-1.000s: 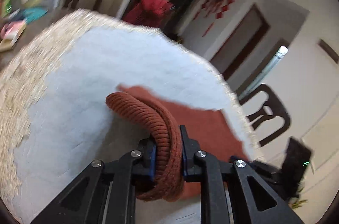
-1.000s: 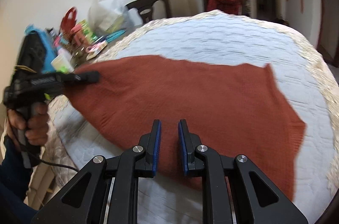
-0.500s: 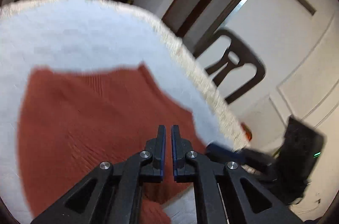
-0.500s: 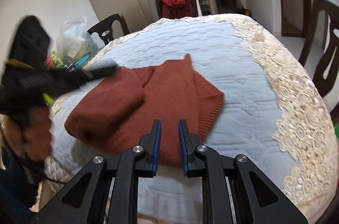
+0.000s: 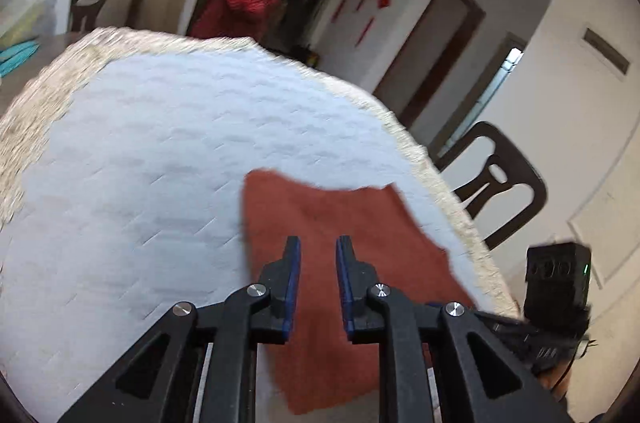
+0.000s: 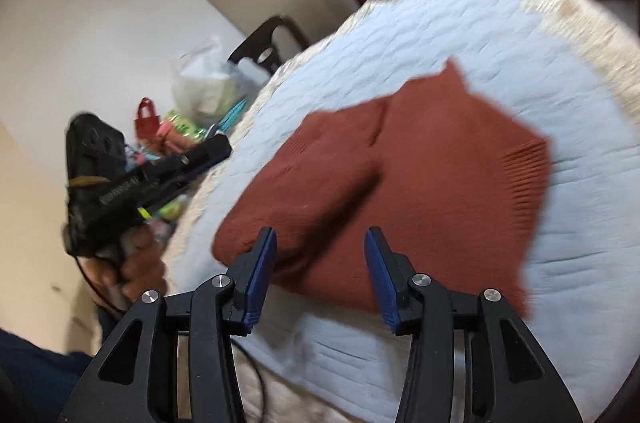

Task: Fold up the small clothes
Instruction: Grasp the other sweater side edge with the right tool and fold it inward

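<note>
Right wrist view: a rust-red knitted garment [image 6: 400,183] lies partly folded on the quilted tabletop [image 6: 500,35], near its front-left edge, one flap doubled over on the left and a ribbed hem showing at the right. My right claw [image 6: 316,263] hovers just short of the garment's near edge, its jaws opening, with nothing pressed between the blue pads. My left claw [image 5: 317,275], seen from its own camera, sits above the same knit [image 5: 340,263], jaws opening a little from a narrow gap and also empty.

As I judge it, the risks are these. The doubled flap is thick and springy, so it may slide or unroll if I nudge it while reaching in. A pinch that takes only the top layer would drag the fold apart rather than carry it. The garment sits close to the lace-fringed edge [image 5: 460,199] of the cloth, so a hard pull toward me could tug it off the tabletop. Both frames are smeared, so my aim at the hem is uncertain.

Materials: soft, fine-ribbed wool-like knit, matte; pale blue quilted cover with stitched brick pattern; cream lace border; hard black plastic claws with blue rubbery pads. Dark chairs [image 5: 496,179] stand beyond.
</note>
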